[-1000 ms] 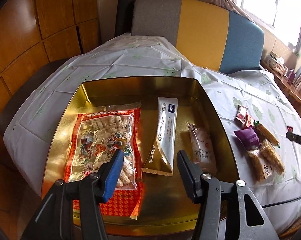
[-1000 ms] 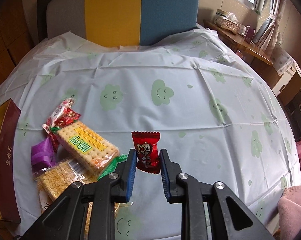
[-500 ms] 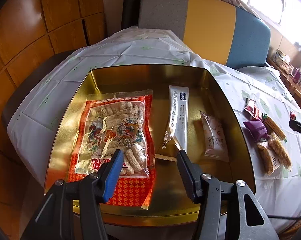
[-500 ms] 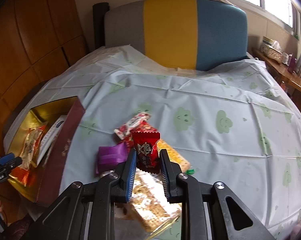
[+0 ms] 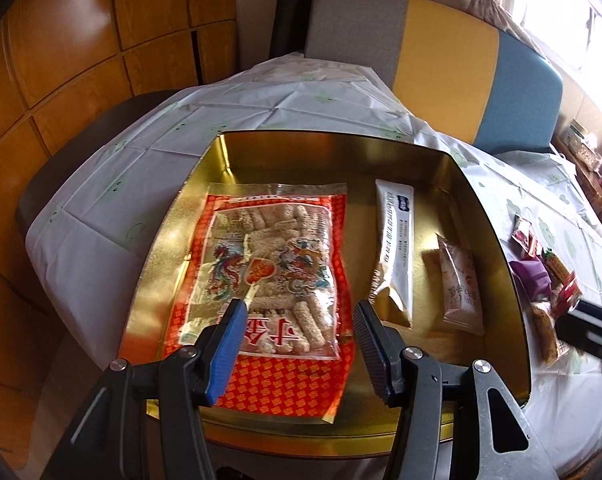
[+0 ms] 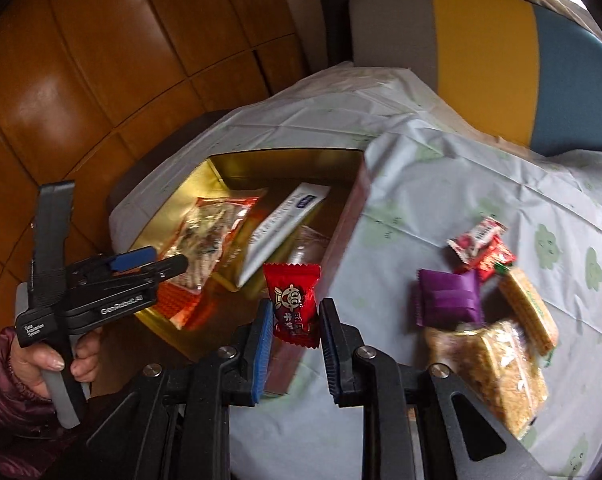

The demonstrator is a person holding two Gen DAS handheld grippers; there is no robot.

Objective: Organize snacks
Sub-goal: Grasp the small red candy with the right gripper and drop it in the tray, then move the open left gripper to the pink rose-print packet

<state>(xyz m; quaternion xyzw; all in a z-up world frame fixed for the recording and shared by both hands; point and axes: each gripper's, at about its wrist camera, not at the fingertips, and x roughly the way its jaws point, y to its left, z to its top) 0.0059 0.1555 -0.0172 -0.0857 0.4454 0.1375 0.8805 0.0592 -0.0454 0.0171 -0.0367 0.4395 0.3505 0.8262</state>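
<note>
My right gripper (image 6: pixel 295 322) is shut on a small red candy packet (image 6: pixel 294 303) and holds it in the air near the right wall of the gold tin (image 5: pixel 497 248). The tin also shows in the right wrist view (image 6: pixel 221 176). In it lie a large red rice-cracker bag (image 5: pixel 271 280), a white and gold sachet (image 5: pixel 395 244) and a pale snack packet (image 5: pixel 461 284). My left gripper (image 5: pixel 299 320) is open and empty above the tin's front edge; it also shows in the right wrist view (image 6: pixel 149 262).
Loose snacks lie on the tablecloth right of the tin: a purple packet (image 6: pixel 449 296), red packets (image 6: pixel 481 242), a cracker pack (image 6: pixel 527 308) and a grain bar (image 6: pixel 489 368). A grey, yellow and blue chair back (image 5: pixel 433 60) stands behind the table. Wooden panels (image 5: pixel 61 40) are at left.
My right gripper has swung left with the red candy, from over the loose snacks to beside the tin. My left gripper has shifted slightly, still open over the tin.
</note>
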